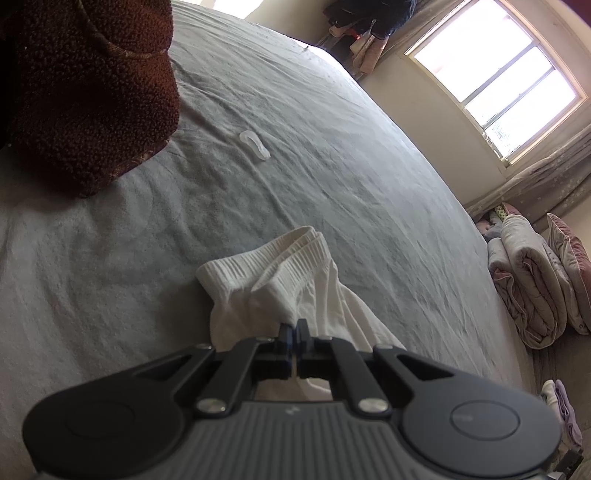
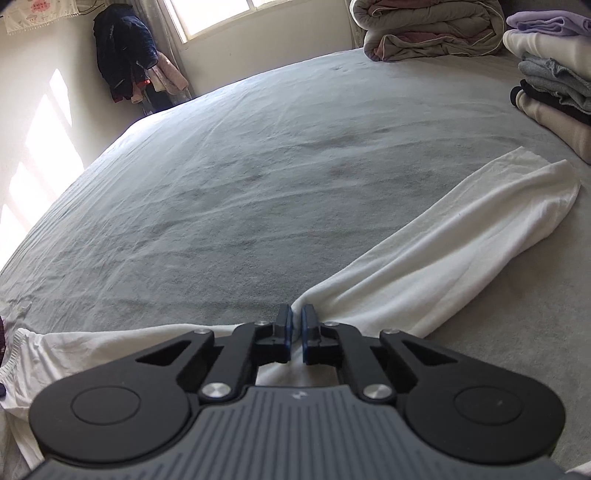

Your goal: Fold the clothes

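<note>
We saw left gripper [image 1: 294, 326] clamped on white garment [image 1: 284, 284] at ribbed cuff end, near bed [image 1: 332, 155] edge. Right gripper [image 2: 296, 319] pinched same garment [image 2: 443, 240], sleeve trailing toward folded stack [image 2: 554, 74]. We read no legible writing.

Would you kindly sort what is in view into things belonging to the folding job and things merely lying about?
In the job: white garment, left gripper, right gripper, stack of folded clothes.

Lying about: rolled duvet, small clear plastic piece, hanging clothes.
</note>
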{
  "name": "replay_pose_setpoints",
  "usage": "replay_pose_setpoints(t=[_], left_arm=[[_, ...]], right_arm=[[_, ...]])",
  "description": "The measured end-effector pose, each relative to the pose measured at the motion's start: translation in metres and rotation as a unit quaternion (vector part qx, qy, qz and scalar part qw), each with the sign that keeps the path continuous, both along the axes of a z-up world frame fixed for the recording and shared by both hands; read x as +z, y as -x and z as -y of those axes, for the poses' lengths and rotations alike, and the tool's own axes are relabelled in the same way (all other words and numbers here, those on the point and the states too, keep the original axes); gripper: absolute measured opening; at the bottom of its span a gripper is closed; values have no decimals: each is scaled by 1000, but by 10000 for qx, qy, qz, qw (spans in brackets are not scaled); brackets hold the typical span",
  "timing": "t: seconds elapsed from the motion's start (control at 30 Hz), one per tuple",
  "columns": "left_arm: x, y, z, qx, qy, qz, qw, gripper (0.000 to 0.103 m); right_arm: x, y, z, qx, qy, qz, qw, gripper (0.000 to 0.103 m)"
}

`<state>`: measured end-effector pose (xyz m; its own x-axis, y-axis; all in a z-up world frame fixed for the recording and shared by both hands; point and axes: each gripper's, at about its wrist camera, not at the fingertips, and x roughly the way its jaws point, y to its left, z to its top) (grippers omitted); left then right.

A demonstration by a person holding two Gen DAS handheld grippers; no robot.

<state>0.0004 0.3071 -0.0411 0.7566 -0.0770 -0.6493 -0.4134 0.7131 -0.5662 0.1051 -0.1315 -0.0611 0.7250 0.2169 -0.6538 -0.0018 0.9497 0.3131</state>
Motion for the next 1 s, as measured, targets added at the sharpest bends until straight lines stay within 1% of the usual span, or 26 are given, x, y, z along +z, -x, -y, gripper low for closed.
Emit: replay_pose_setpoints(t=[0.2,0.33,0.37,0.57,0.73,0.8,0.9,0.93,1.0], left_arm=[[7,3,-7,46,16,208,9998,1],[10,4,-10,26,91,381,9992,0],[11,4,-12,24,117,420,9990,0],[14,8,-19,-21,260,631,9977,0],[8,9,-18,-46,306,417,9987,0],[3,8,-18,-41,277,266,9993,0],[-1,7,-21,-31,273,168,9995,0],[-2,7,-21,-39,291,158,9994,0],[-3,7,-21,-62,337,148,9993,0]], right_arm=[[22,14,3,81,2,180,9998,4],[29,22,11,76,-89,179,9998,4],[31,24,13,74,-112,179,9997,1],[42,37,26,65,-249,178,9995,1],[39,38,35,114,-426,-33,9990,3],[37,36,35,143,-402,-131,9990,4],[34,35,34,144,-290,-413,9986,4],[33,35,33,140,-272,-410,9987,4],[34,32,34,94,-333,-355,9988,12]])
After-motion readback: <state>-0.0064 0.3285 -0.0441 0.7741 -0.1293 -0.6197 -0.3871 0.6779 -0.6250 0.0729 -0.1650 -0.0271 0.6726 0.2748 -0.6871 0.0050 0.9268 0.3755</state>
